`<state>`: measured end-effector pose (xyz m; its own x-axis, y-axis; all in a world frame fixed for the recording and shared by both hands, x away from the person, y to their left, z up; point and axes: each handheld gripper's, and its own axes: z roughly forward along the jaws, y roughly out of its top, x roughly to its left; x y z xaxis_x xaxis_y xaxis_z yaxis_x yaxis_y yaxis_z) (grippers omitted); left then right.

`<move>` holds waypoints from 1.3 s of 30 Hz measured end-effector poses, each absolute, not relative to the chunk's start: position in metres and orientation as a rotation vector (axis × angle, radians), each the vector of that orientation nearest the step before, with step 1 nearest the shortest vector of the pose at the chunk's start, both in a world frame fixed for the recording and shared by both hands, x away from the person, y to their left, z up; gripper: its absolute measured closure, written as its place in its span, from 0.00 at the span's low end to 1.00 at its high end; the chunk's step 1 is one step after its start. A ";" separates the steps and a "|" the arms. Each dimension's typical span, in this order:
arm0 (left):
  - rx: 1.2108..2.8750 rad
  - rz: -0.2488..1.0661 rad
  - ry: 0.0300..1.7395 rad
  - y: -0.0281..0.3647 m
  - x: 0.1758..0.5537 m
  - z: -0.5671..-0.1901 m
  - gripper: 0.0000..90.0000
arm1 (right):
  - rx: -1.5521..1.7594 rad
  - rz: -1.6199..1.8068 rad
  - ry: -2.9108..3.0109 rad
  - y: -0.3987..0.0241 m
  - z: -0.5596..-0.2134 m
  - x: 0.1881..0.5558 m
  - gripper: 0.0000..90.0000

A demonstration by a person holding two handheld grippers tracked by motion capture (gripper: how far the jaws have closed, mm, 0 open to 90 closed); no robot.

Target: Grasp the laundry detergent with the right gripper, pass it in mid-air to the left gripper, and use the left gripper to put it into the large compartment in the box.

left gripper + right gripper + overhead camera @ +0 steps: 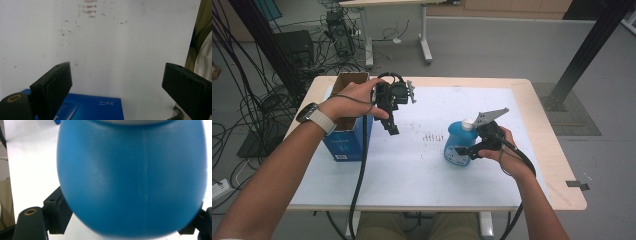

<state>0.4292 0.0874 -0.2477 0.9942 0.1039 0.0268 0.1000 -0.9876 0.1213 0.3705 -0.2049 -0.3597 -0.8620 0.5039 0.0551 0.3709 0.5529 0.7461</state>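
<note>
Two grippers up: right gripper [468, 150] pinching round blue plastic bottle [457, 143]; left gripper [391, 126] spread, empty, beside bottle. Lift not yet begun.

High view: overhead, faces forward-down on counter [412, 170].
Right tool view: pressed close to blue bottle [132, 177].
Shared: bottle.

blue box [347, 137] blocking left edge, bottle [459, 142] right, open middle
</note>
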 end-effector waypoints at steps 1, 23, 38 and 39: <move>3.018 0.049 0.152 0.088 0.429 -0.247 0.11 | 0.743 1.202 2.619 -0.205 -0.360 0.371 0.21; 3.017 0.042 0.161 0.087 0.430 -0.249 0.11 | 0.730 1.231 2.604 -0.206 -0.365 0.371 0.26; 3.015 0.041 0.164 0.089 0.430 -0.250 0.11 | 0.728 1.239 2.590 -0.205 -0.367 0.371 0.28; 3.013 0.041 0.167 0.089 0.430 -0.250 0.11 | 0.726 1.241 2.588 -0.205 -0.367 0.372 0.28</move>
